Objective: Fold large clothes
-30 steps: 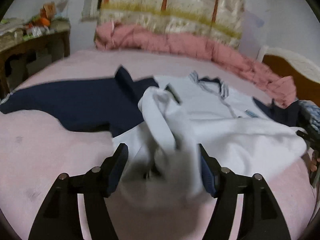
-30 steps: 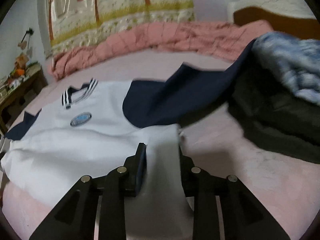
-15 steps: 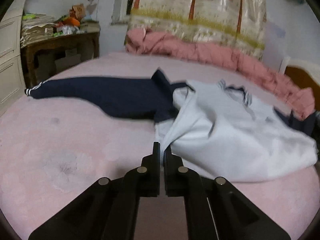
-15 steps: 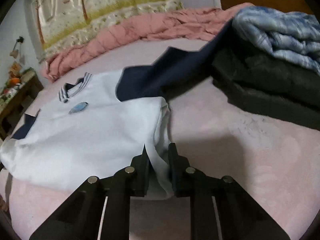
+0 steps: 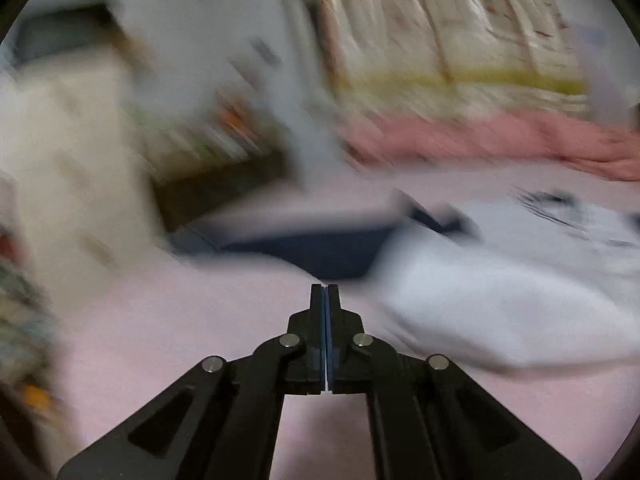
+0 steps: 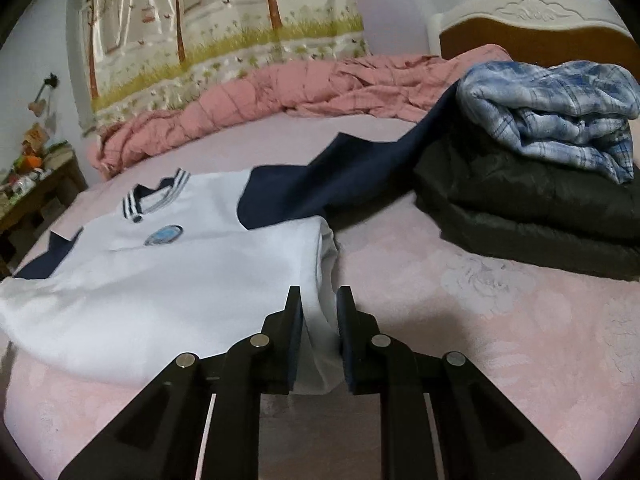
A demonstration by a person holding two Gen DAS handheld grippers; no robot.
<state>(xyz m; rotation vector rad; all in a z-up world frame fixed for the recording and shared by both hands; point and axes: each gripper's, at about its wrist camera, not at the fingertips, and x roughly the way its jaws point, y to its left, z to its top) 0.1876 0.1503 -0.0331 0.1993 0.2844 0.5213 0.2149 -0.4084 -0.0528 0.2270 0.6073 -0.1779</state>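
Note:
A white top with navy sleeves and a striped collar (image 6: 180, 276) lies face up on the pink bed sheet (image 6: 480, 340). Its right navy sleeve (image 6: 360, 172) trails toward a clothes stack. My right gripper (image 6: 319, 296) is shut on the top's near right hem corner, and white cloth fills the narrow gap between its fingers. The left wrist view is smeared by motion. My left gripper (image 5: 325, 290) is shut there with nothing seen between the pads. It hangs over bare sheet (image 5: 180, 340), left of the white top (image 5: 500, 288) and near the other navy sleeve (image 5: 320, 252).
A folded dark garment (image 6: 540, 216) with a blue plaid one (image 6: 560, 108) on top sits at the right. A pink quilt (image 6: 280, 92) runs along the bed's far side below a printed curtain (image 6: 224, 20). A headboard (image 6: 532, 24) stands at the far right, a cluttered wooden table (image 6: 36, 192) at the left.
The left gripper went from open around bunched white cloth to shut, then swung left away from the top. The right gripper narrowed onto the hem and drew back a little.

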